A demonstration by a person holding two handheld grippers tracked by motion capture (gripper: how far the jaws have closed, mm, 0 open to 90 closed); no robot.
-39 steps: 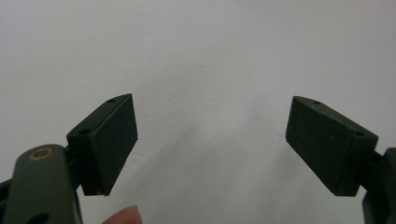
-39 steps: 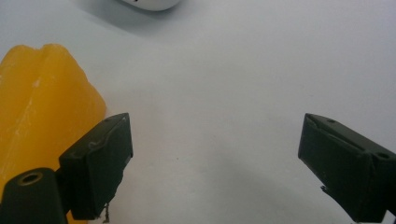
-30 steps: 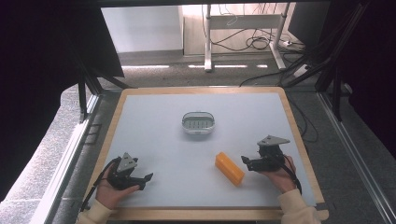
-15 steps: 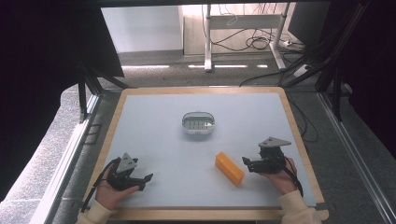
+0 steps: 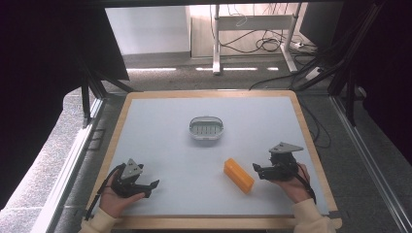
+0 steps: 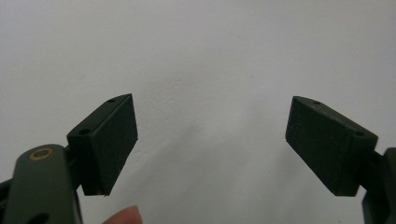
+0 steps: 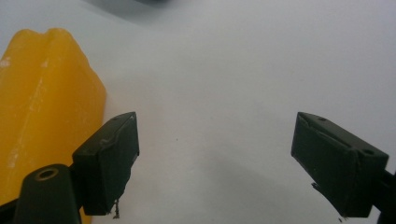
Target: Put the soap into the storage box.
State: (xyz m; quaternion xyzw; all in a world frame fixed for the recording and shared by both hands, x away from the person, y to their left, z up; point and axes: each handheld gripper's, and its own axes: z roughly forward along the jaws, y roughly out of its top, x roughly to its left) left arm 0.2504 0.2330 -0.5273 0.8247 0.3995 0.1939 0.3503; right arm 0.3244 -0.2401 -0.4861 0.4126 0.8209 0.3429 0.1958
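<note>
My left hand-held gripper (image 5: 148, 187): jaws wide apart w/ nothing btwn them, in my left hand (image 5: 114, 196), low over the bench at the near-left; grey three-cornered plate on top. In the left gripper view, bare pale surface btwn the two black jaws; tip of one of my fingers (image 6: 123, 215) at the bottom edge.
My right hand-held gripper (image 5: 256, 170): jaws wide apart too, empty, in my right hand (image 5: 291, 182) at the near-right, jaws pointing left twd the yellow block.
Yellow block (image 5: 238, 175): oblong, lying flat on the bench, slanted, near-right of centre, just beside my right jaws. In the right gripper view it sits at the left, outside the left jaw, not btwn the jaws; can't tell if the jaw touches it.
Grey dish (image 5: 206, 128): oval, shallow, ribbed/slotted floor, around mid-bench, beyond the block & well apart from both hand-held grippers.
Bench (image 5: 160, 126): pale blue-grey top w/ a light wood rim.
Surroundings: dark frame posts either side; beyond the far edge, grey floor w/ white desk legs (image 5: 216, 39) & loose cables (image 5: 265, 46).
</note>
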